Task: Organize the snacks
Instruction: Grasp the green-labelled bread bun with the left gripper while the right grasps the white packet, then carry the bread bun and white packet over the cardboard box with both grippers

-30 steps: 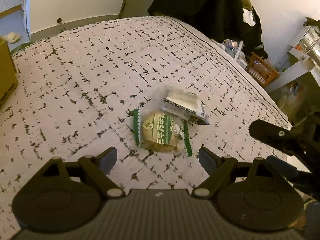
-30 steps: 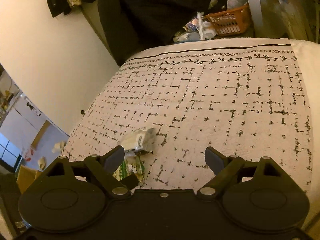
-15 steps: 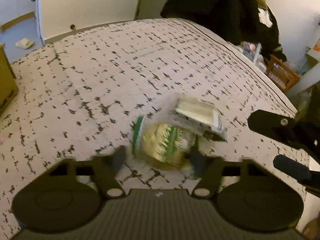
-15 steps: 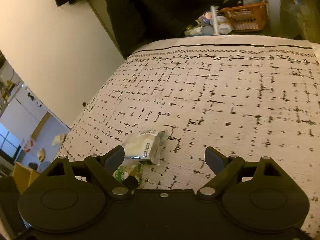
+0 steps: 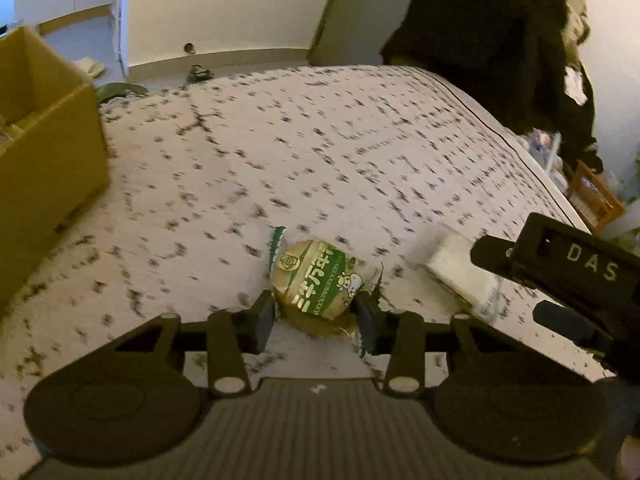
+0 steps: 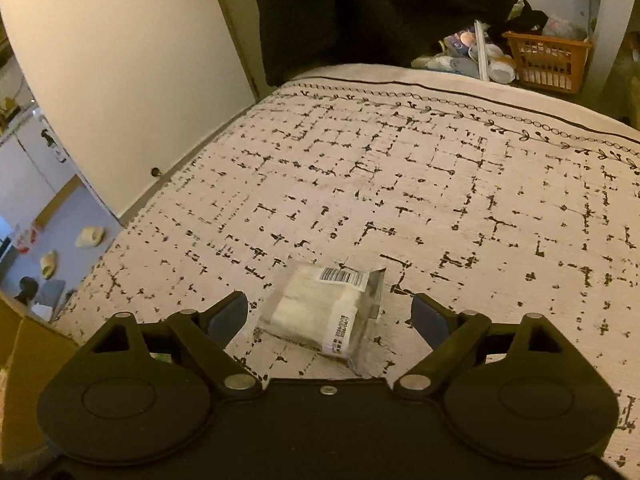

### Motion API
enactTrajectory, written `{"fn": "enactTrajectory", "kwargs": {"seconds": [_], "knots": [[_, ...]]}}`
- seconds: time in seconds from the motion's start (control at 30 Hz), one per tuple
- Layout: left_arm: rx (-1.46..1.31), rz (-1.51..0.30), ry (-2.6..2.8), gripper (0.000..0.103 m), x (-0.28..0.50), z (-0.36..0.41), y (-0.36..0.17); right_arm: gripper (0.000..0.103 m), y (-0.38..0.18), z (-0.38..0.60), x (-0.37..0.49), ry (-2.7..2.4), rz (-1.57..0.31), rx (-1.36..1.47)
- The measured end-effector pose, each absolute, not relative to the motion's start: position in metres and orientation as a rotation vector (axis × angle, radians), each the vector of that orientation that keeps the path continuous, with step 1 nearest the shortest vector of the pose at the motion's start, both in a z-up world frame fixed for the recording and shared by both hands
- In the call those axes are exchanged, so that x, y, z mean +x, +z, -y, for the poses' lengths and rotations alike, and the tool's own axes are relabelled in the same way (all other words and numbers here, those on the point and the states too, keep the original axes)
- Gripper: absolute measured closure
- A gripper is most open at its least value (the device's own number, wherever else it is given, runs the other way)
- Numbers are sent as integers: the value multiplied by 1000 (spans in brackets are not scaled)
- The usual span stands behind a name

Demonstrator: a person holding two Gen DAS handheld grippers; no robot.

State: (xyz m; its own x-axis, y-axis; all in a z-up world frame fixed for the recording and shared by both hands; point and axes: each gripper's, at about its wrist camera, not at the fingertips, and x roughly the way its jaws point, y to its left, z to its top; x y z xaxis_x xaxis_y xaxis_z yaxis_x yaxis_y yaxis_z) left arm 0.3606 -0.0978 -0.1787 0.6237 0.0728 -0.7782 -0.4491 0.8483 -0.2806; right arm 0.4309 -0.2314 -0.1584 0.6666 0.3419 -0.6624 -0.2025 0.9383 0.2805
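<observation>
A round bun in a green and clear wrapper (image 5: 316,284) sits between my left gripper's fingers (image 5: 316,316), which are shut on it above the patterned bedspread (image 5: 280,152). A white snack in a clear wrapper with a barcode (image 6: 324,312) lies on the bedspread (image 6: 440,184) just in front of my right gripper (image 6: 330,314), which is open with the packet between its fingers, not touching. The same packet shows blurred in the left wrist view (image 5: 452,268), partly hidden by the right gripper's black body (image 5: 568,272).
A cardboard box (image 5: 44,160) stands at the left edge of the bed. An orange basket (image 6: 546,60) and clutter sit on the floor past the far edge. Dark clothes (image 6: 360,8) hang behind the bed. Slippers (image 6: 90,236) lie on the floor at left.
My left gripper came down over the bun and shut on it, then swung left toward the box. My right gripper moved forward until the white packet lay between its open fingers.
</observation>
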Motion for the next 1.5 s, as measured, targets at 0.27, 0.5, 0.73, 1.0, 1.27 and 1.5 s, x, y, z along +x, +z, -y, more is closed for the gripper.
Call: {"fn": "enactTrajectory", "kwargs": {"seconds": [0.27, 0.5, 0.73, 1.0, 1.27, 1.5], "knots": [[-463, -838, 366, 61, 350, 58, -166, 9, -167, 203, 440, 265, -783, 143], [-454, -833, 405, 61, 332, 37, -153, 42, -184, 180, 434, 236, -734, -70], [-440, -826, 401, 61, 305, 33, -141, 48, -167, 182, 413, 232, -770, 6], [-459, -778, 389, 61, 275, 27, -113, 48, -137, 181, 378, 291, -735, 25], [-465, -723, 392, 61, 251, 11, -83, 48, -109, 165, 342, 325, -661, -16], [-453, -675, 393, 61, 224, 0, -65, 48, -94, 160, 313, 370, -645, 71]]}}
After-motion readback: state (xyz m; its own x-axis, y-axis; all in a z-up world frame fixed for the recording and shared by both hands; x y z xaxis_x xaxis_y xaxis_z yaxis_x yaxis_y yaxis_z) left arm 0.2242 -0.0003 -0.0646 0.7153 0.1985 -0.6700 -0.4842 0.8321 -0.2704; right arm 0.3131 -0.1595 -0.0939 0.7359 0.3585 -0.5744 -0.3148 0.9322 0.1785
